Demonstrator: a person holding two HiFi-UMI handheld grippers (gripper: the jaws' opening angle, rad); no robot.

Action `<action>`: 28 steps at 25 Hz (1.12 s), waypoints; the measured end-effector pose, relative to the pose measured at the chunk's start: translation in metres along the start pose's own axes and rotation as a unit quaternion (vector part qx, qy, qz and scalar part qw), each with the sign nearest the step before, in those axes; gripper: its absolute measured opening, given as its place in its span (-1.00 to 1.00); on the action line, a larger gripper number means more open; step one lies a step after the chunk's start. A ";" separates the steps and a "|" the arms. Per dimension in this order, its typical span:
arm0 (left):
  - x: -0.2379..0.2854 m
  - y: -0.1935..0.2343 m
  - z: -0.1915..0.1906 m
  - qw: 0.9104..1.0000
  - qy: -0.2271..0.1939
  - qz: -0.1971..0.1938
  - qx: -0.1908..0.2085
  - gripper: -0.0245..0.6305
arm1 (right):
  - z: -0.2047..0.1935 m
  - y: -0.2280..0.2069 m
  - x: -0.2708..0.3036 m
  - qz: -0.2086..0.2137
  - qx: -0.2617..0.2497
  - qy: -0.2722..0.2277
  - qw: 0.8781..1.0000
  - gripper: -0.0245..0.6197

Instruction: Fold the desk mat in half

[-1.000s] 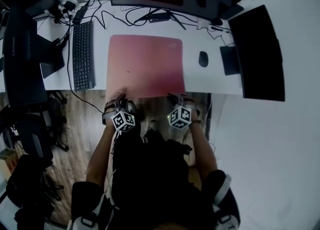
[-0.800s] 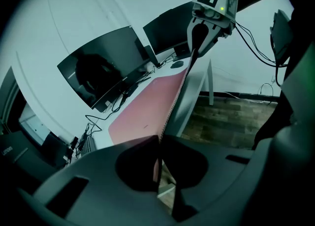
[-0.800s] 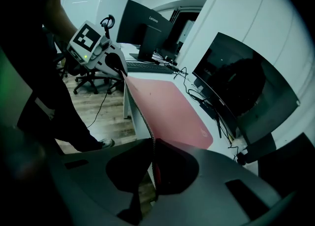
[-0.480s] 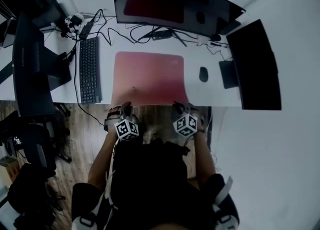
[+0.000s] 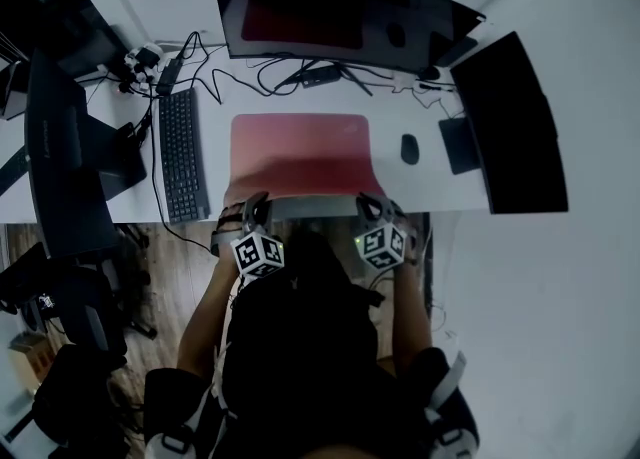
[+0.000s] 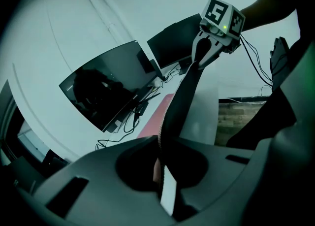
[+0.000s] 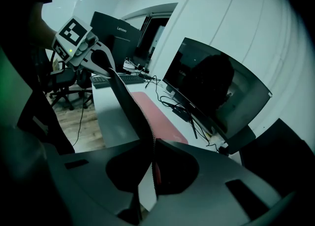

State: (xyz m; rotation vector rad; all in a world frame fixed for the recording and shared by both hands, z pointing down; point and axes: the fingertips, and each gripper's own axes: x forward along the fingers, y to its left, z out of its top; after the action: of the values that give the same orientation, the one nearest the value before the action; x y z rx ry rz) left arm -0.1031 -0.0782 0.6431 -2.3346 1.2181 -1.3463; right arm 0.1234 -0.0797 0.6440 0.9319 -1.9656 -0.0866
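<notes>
The pink desk mat [image 5: 300, 150] lies on the white desk [image 5: 425, 179] in front of the curved monitor. Its near edge is lifted off the desk, and the dark underside [image 5: 310, 208] shows between the two grippers. My left gripper [image 5: 254, 207] is shut on the near left corner and my right gripper [image 5: 371, 207] on the near right corner. In the left gripper view the mat's edge [image 6: 173, 112] runs from my jaws [image 6: 160, 171] up to the right gripper [image 6: 212, 48]. The right gripper view shows the same edge [image 7: 129, 104] clamped in its jaws [image 7: 150, 171].
A black keyboard [image 5: 180, 152] lies left of the mat, a mouse [image 5: 409, 149] and a dark pad [image 5: 458, 145] to its right. The curved monitor [image 5: 340, 17] and cables [image 5: 290, 72] stand behind. Another screen [image 5: 515, 122] is at the right, a laptop [image 5: 60, 157] at the left.
Both grippers have raised the mat's near edge off the desk; a second ago it lay flat at the desk's front. The dark underside now shows.
</notes>
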 end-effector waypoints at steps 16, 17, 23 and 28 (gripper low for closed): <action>0.044 0.075 0.038 0.999 -0.005 0.045 -0.017 -0.86 | 0.044 -0.083 0.047 -0.006 -0.007 -0.030 1.000 -0.86; 0.049 0.081 0.041 0.999 -0.002 0.047 -0.016 -0.86 | 0.047 -0.090 0.053 -0.004 -0.008 -0.031 0.999 -0.86; 0.086 0.120 0.049 0.998 0.008 0.060 -0.024 -0.86 | 0.070 -0.127 0.094 0.008 -0.018 -0.044 0.999 -0.86; 0.118 0.143 0.053 0.997 0.023 0.067 -0.030 -0.86 | 0.081 -0.153 0.130 0.024 -0.027 -0.042 0.998 -0.86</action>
State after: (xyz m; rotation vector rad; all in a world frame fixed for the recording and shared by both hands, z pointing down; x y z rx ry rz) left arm -0.1117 -0.2686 0.6142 -2.2259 1.4202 -1.3437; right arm 0.1122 -0.2948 0.6287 0.8572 -2.0520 -0.1534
